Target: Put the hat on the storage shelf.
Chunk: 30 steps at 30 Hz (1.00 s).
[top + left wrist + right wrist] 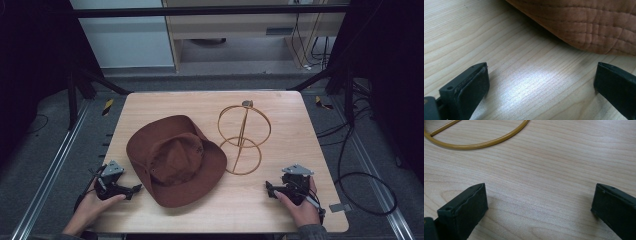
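Resting low at the table's [150, 107] near edge, both grippers sit with jaws spread wide and nothing between them. The left gripper [131, 190] is by the near-left corner, its tips aimed at the brown hat [175, 160], which lies crown-up at the middle, leaning toward the left side. The right gripper [270, 188] waits by the near-right corner. The high view gives the gold wire stand [243, 137], upright, two rings on a slanted rod, toward the far-right. The left gripper view brings up the hat's stitched brim [584, 27]; the right gripper view catches the stand's base ring [486, 143] flat on the wood. No writing is readable anywhere.
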Available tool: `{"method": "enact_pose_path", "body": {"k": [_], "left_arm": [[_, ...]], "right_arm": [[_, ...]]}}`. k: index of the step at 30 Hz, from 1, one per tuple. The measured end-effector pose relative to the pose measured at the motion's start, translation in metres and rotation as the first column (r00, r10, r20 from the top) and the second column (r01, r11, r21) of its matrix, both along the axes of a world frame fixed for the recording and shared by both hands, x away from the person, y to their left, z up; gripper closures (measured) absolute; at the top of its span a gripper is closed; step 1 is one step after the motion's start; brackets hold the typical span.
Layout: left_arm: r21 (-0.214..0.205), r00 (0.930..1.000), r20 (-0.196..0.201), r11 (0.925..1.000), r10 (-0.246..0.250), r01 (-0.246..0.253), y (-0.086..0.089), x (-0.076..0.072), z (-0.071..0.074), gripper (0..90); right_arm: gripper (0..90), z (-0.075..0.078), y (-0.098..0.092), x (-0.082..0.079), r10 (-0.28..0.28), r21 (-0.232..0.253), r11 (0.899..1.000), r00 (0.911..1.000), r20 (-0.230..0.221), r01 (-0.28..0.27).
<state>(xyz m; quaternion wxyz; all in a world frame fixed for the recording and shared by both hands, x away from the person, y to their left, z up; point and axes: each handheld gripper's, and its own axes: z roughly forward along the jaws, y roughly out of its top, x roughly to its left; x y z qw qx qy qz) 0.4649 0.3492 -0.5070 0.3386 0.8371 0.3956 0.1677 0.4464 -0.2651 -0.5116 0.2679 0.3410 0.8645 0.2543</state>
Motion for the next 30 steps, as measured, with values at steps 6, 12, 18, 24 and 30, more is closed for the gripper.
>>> {"method": "enact_pose_path", "body": {"k": [6,12,18,24,30], "left_arm": [[0.012,0.9992,-0.006,0.9992,-0.038,0.039,0.001,-0.001,0.002,0.5],[-0.016,0.9979,0.035,0.9983,-0.055,0.055,0.005,-0.007,0.009,2.8],[-0.038,0.9951,0.081,0.9975,-0.056,0.059,0.004,-0.017,0.020,3.3],[-0.088,0.9898,0.120,0.9923,-0.077,0.088,-0.001,-0.026,0.031,4.1],[-0.127,0.9844,0.141,0.9842,-0.105,0.123,-0.009,-0.029,0.038,5.2]], "right_arm": [[0.5,0.000,0.000,0.000,0.000,0.000,1.000,1.0000,0.000,0.000],[0.4,0.000,0.000,0.000,0.000,0.000,1.000,1.0000,0.000,0.000],[0.4,0.000,0.000,0.000,0.000,0.000,1.000,1.0000,0.000,0.000],[0.4,0.000,0.000,0.000,0.000,-0.001,1.000,1.0000,0.000,0.000],[0.5,0.000,0.000,0.000,0.000,0.000,1.000,1.0000,0.000,0.000]]}}
